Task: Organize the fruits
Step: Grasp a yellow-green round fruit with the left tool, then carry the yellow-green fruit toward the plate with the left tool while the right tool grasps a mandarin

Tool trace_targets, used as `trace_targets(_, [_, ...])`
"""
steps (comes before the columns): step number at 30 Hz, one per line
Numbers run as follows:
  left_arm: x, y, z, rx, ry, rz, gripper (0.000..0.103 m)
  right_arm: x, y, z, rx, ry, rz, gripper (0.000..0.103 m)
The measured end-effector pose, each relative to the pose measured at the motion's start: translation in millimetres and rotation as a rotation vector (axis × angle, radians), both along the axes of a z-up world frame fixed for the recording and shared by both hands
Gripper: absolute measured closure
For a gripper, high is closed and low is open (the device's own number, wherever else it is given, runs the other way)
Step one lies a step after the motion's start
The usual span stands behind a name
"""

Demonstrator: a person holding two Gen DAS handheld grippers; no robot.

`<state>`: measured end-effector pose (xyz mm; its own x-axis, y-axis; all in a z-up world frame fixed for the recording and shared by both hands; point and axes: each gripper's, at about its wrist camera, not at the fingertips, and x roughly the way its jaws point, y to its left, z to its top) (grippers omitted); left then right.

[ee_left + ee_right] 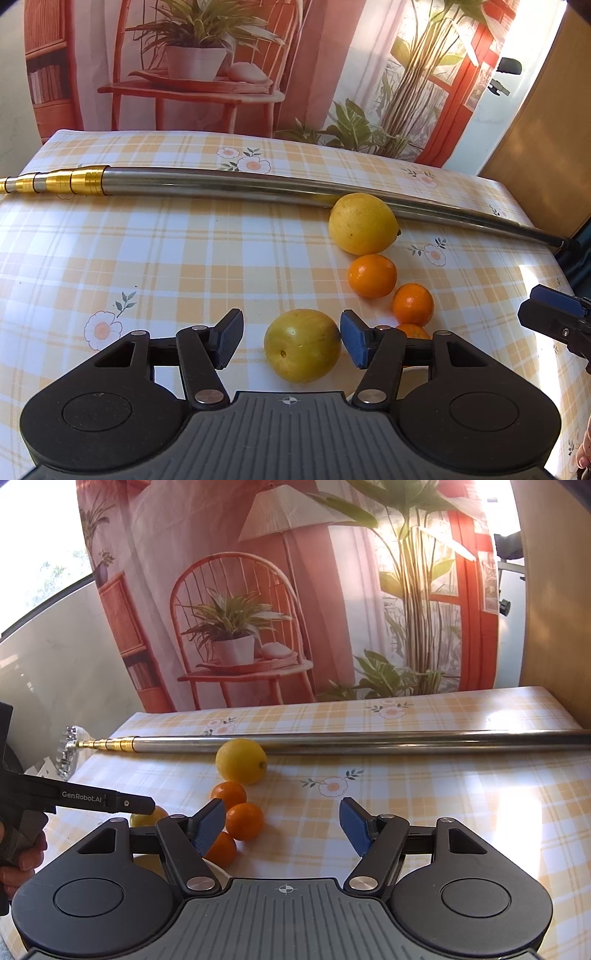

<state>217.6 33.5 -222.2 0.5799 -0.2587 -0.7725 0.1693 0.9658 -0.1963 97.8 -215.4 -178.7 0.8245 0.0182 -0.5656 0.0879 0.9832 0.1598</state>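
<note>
— Left gripper [291, 341]?
— Low over the counter [184, 258], jaws spread wide around the near lemon [302, 345]. Blue pad [352, 343] on the right side just beside the peel, maybe touching; black pad [227, 341] on the other side apart from it. Not clamped.

— Rest of the fruit?
— Strung out in a curving line beyond that lemon. Nearest, an orange [413, 331] mostly hidden behind the right finger; then a second orange [412, 304], a third orange [372, 275], and the far lemon [362, 223] at the end. Far lemon up against a long metal rod [240, 182] with a gold telescoping tip [55, 181], lying across the checked, flowered cloth.

— Right gripper [282, 825]?
— Jaws wide apart, nothing between them but bare cloth. Left pad [208, 827] overlapping the oranges in view; contact impossible to judge. Seen from the left wrist as a dark shape at the right edge [557, 317].

— Same fruit from the right wrist?
— Yes. Far lemon [241, 761] beside the rod [369, 740], three oranges below it [228, 794] [245, 820] [221, 848], near lemon [147, 818] only a yellow sliver under the left gripper's body [92, 799].

— Behind the counter?
— A printed backdrop [258, 609] of a red chair and potted plants.
</note>
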Motion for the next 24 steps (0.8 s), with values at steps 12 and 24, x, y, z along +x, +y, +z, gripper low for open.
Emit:
trace_targets(12, [2.2,-5.4,-14.3,-0.007,0.026,-0.051,0.053,12.6,-1.8,-10.3,0.037,0.043,-0.003,0.038])
trace_targets(24, [-26.1,11.7,6.6,-0.028,-0.064,-0.037,0.053,32.8,10.0,-20.5,0.075,0.130,0.045,0.039])
